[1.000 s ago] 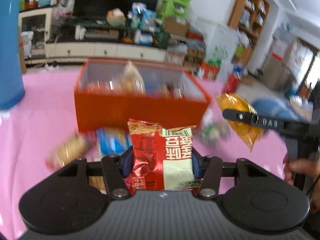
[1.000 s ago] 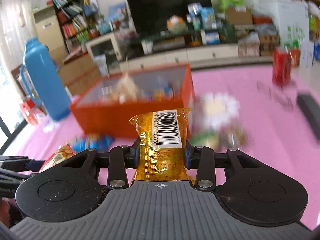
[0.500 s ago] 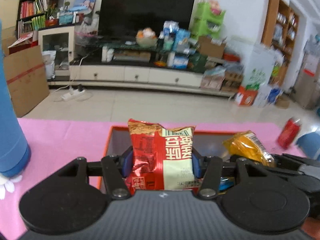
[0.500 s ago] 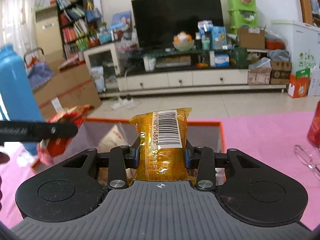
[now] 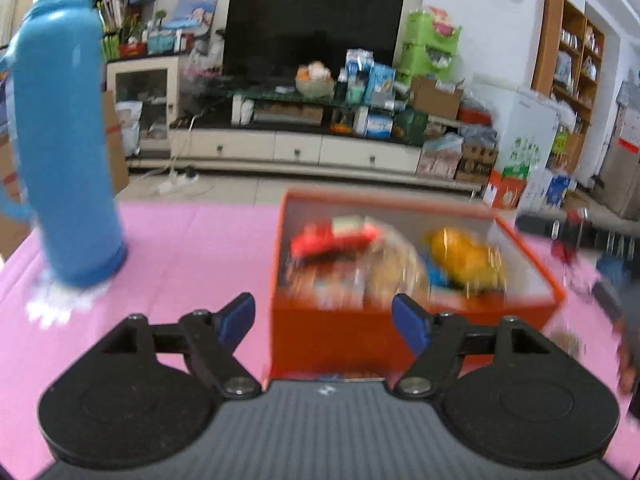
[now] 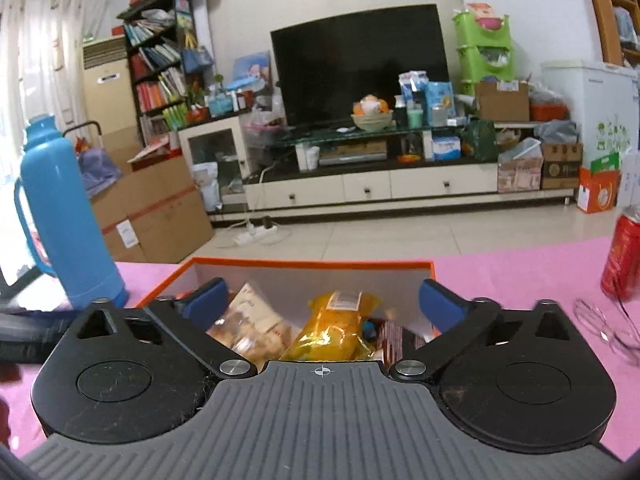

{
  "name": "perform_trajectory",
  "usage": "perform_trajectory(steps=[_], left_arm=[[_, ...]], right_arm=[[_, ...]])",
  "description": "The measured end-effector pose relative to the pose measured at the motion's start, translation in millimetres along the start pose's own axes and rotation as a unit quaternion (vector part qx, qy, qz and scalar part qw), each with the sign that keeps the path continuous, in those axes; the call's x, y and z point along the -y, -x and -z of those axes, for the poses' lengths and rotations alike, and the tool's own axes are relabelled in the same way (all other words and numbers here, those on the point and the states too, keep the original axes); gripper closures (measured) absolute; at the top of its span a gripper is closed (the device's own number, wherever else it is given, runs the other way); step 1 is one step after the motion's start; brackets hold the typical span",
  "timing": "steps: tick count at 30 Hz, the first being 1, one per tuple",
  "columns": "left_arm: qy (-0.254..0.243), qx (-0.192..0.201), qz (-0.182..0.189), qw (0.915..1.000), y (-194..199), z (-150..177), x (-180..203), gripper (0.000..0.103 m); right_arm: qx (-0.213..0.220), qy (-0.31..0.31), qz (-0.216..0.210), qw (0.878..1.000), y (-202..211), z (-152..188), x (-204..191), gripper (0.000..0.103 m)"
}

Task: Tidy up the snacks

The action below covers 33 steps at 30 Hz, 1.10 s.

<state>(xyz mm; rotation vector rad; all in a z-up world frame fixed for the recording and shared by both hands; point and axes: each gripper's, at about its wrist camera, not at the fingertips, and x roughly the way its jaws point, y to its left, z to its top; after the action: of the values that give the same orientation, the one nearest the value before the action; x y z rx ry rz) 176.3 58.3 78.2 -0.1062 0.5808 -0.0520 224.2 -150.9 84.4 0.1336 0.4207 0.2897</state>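
Note:
An orange box (image 5: pixel 344 340) stands on the pink table and holds several snack packets. In the left wrist view a red packet (image 5: pixel 332 236) and a yellow packet (image 5: pixel 464 256) lie inside it, both blurred. My left gripper (image 5: pixel 322 316) hovers in front of the box's near wall, its jaws opening with nothing between the blue pads. My right gripper (image 6: pixel 324 294) hangs over the box (image 6: pixel 312 265), jaws opening wide. The yellow packet (image 6: pixel 336 328) lies loose in the box below it, clear of both pads (image 6: pixel 208 296).
A tall blue thermos (image 5: pixel 68 152) stands on the table left of the box. In the right wrist view a red can (image 6: pixel 624 256) and a pair of glasses (image 6: pixel 604 328) sit at the right. A TV cabinet and cardboard boxes lie beyond the table's far edge.
Both grippers let go: the red packet left the left jaws and the yellow packet left the right jaws, and both now lie in the box. The left gripper drew back from the box.

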Motion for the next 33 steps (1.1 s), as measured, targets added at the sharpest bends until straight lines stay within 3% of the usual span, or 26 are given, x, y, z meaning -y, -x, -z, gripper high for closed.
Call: perform_trajectory(steps=[4,8,12,18,21,25,27,28,29,33], left_arm=[[0.001,-0.041,-0.004,0.9992,17,44,-3,0.028],[0.011,-0.055,0.013,0.9983,23,60,-1,0.027],[0.016,-0.053,0.022,0.9982,15,52,3,0.026],[0.032,-0.082,0.054,0.9947,-24,34,12,0.025],[0.039,-0.109,0.044,0.9923,-51,34,17,0.025],[0.033,-0.128,0.051,0.99,-72,33,27,0.038],[0.023,-0.142,0.038,0.9889,-80,36,32,0.041],[0.016,-0.141,0.036,0.9892,-80,38,35,0.05],[0.012,-0.144,0.044,0.9886,-80,40,37,0.054],[0.012,-0.147,0.073,0.9864,-69,45,50,0.054]], right_arm=[[-0.033,-0.03,-0.015,0.999,27,22,8,0.01],[-0.078,-0.078,-0.009,0.994,52,62,22,0.01],[-0.115,-0.113,0.007,0.987,67,98,39,0.01],[-0.125,-0.147,0.009,0.981,62,103,54,0.01],[-0.13,-0.14,0.003,0.982,56,101,50,0.01],[-0.134,-0.122,-0.004,0.983,54,97,44,0.01],[-0.134,-0.119,-0.005,0.984,55,96,46,0.01],[-0.132,-0.121,-0.005,0.984,56,96,48,0.01],[-0.131,-0.125,-0.005,0.983,56,96,51,0.01],[-0.13,-0.153,-0.012,0.979,59,96,63,0.01]])
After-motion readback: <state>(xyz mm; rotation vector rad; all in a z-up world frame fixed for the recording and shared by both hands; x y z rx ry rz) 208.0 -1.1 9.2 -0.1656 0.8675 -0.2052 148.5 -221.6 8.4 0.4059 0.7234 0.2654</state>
